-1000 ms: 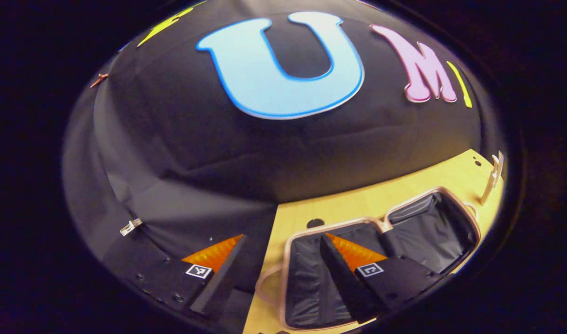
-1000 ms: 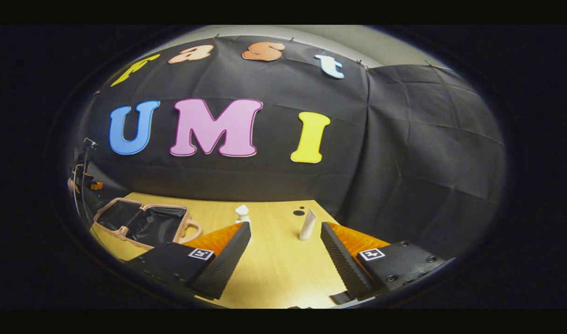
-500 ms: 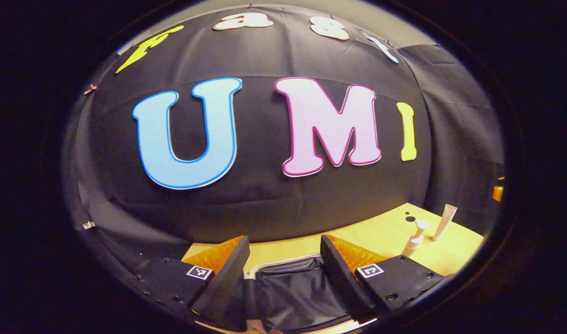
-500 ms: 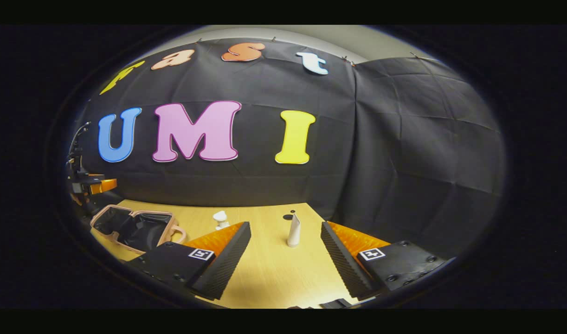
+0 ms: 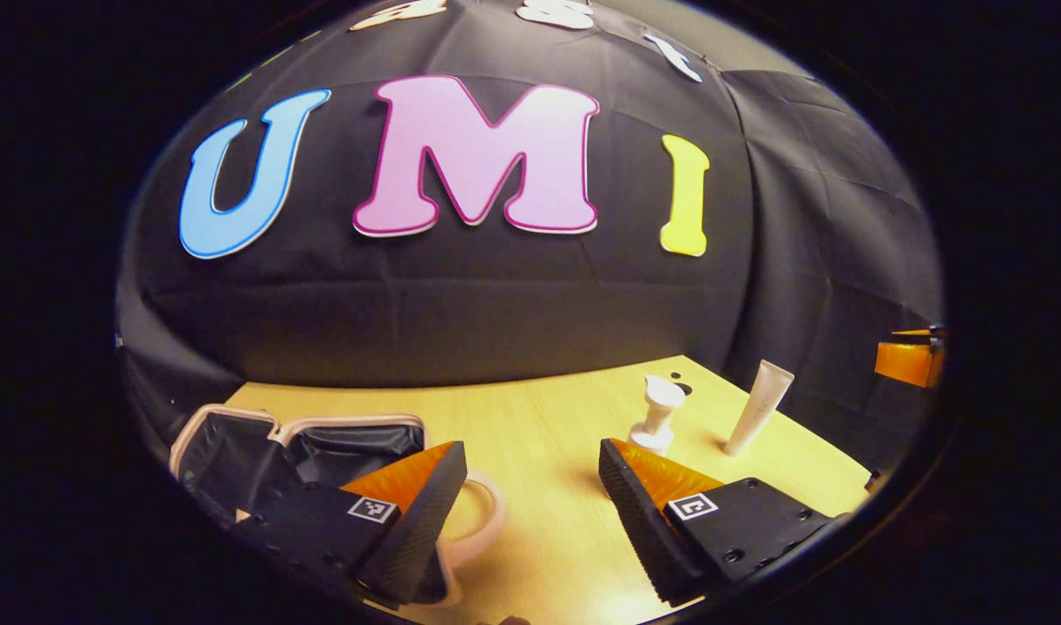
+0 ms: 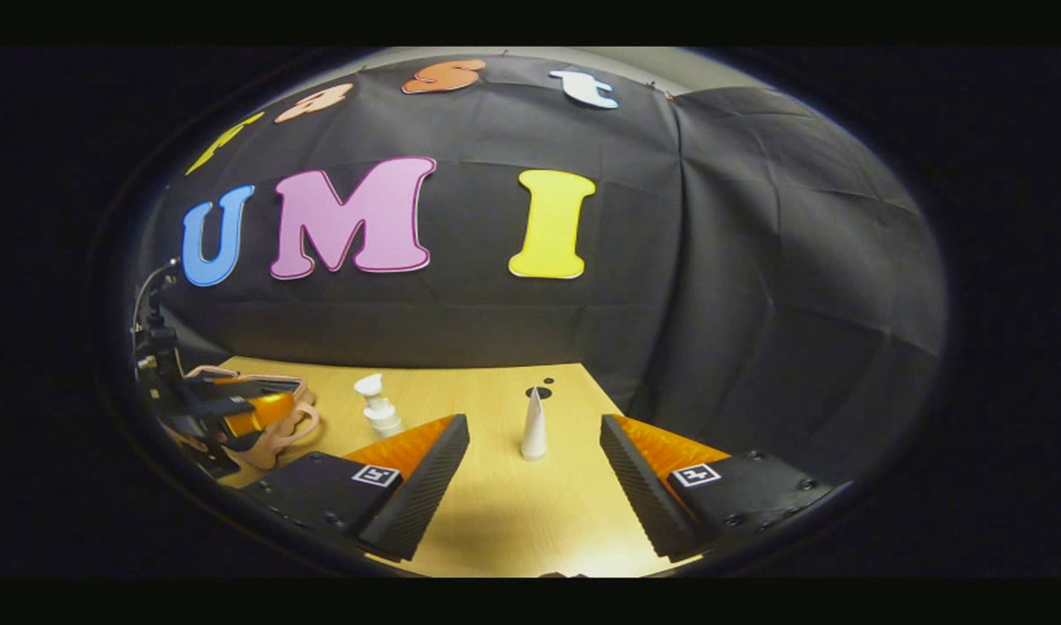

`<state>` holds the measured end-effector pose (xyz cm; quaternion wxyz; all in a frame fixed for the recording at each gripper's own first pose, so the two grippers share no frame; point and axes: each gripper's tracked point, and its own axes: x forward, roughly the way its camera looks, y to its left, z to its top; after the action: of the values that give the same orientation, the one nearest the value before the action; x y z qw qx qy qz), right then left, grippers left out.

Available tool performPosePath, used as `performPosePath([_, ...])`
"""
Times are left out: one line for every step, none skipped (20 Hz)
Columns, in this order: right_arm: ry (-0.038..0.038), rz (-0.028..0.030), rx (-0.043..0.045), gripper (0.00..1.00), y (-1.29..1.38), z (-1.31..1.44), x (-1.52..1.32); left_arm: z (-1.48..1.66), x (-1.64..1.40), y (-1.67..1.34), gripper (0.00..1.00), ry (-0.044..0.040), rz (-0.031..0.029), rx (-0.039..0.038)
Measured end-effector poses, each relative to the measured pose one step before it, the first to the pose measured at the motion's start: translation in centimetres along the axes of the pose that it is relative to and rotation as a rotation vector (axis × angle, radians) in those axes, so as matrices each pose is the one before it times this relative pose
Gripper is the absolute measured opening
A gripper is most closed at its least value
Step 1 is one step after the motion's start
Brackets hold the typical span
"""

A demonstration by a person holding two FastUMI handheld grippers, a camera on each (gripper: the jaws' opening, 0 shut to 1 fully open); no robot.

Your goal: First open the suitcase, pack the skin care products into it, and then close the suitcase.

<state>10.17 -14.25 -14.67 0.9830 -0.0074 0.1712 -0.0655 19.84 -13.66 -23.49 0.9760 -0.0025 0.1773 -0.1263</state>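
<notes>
The pink suitcase (image 5: 235, 434) lies open on the wooden table (image 5: 539, 434), black lining up, at the left of the left gripper view. My left gripper (image 5: 530, 512) is open over the table just right of the case, its left finger above the case's handle (image 5: 483, 521). A white pump bottle (image 5: 656, 412) and a white tube (image 5: 756, 408) stand upright farther right. In the right gripper view my right gripper (image 6: 535, 499) is open and holds nothing, with the tube (image 6: 533, 425) standing a little ahead between its fingers and the pump bottle (image 6: 376, 406) to the left. The left gripper (image 6: 227, 408) hangs over the suitcase (image 6: 283, 430) there.
Black cloth walls close the table at the back and right. Small dark holes (image 6: 539, 389) mark the tabletop behind the tube. The right gripper (image 5: 908, 360) pokes in at the right edge of the left gripper view. Bare wood lies between the suitcase and the bottles.
My left gripper has swung right, from over the open suitcase to the table beside it. My right gripper has eased forward, bringing the tube to the middle between its fingers.
</notes>
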Motion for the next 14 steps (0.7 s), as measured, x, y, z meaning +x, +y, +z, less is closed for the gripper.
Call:
performPosePath([0.00437,0.00529,-0.01184,0.97,-0.259,-0.466,0.587,-1.048,0.653,-1.175,0.98,0.01606,-0.01844,-0.00527])
performPosePath([0.00867,0.00682,-0.01415,0.97,-0.242,-0.446,0.501,-1.019,0.829,-0.947,0.98,0.02132,-0.01045,-0.00449])
performPosePath([0.00998,0.00957,-0.01299,0.97,-0.138,-0.481,0.541,-0.838,0.895,-0.728,0.98,0.01360,-0.00556,-0.00040])
performPosePath([0.00891,0.00862,-0.01081,0.97,-0.152,-0.408,0.441,-0.501,0.845,-0.811,0.98,0.00572,-0.00975,0.00433])
performPosePath([0.00578,0.00550,-0.00445,0.97,-0.126,-0.297,0.549,-0.482,1.096,-0.669,0.98,0.00441,-0.00733,0.01193])
performPosePath([0.00373,0.00297,-0.00096,0.98,-0.107,-0.270,0.498,-0.493,1.020,-0.860,0.98,0.00853,-0.01500,0.01386])
performPosePath([0.00521,0.00302,0.00207,0.97,-0.030,-0.283,0.497,-0.435,1.126,-0.912,0.98,0.00492,-0.01894,0.01214])
performPosePath([0.00916,0.00424,0.00417,0.97,0.014,-0.370,0.517,-0.194,1.110,-0.633,0.98,0.00231,-0.00764,0.01123])
performPosePath([0.00772,0.00353,0.00533,0.97,0.102,-0.387,0.327,-0.257,1.128,-0.512,0.98,0.00277,-0.00588,0.01090])
performPosePath([0.00581,0.00431,0.00416,0.98,0.080,-0.399,0.373,-0.189,1.162,-0.388,0.98,0.00497,0.00217,0.00896])
performPosePath([0.00790,0.00313,0.00073,0.97,-0.044,-0.503,0.145,-0.140,1.256,-0.485,0.98,0.00242,-0.00607,0.00458])
performPosePath([0.01203,0.00089,-0.00360,0.98,-0.091,-0.609,0.235,0.110,1.117,-0.349,0.98,-0.00361,-0.00088,0.00908])
performPosePath([0.01337,-0.00115,0.00136,0.97,-0.092,-0.576,0.443,-0.001,1.120,-0.194,0.98,-0.00852,0.00988,0.01592])
performPosePath([0.01477,-0.00180,0.00409,0.98,-0.152,-0.560,0.385,0.099,0.996,-0.143,0.98,-0.00731,0.00761,0.01495])
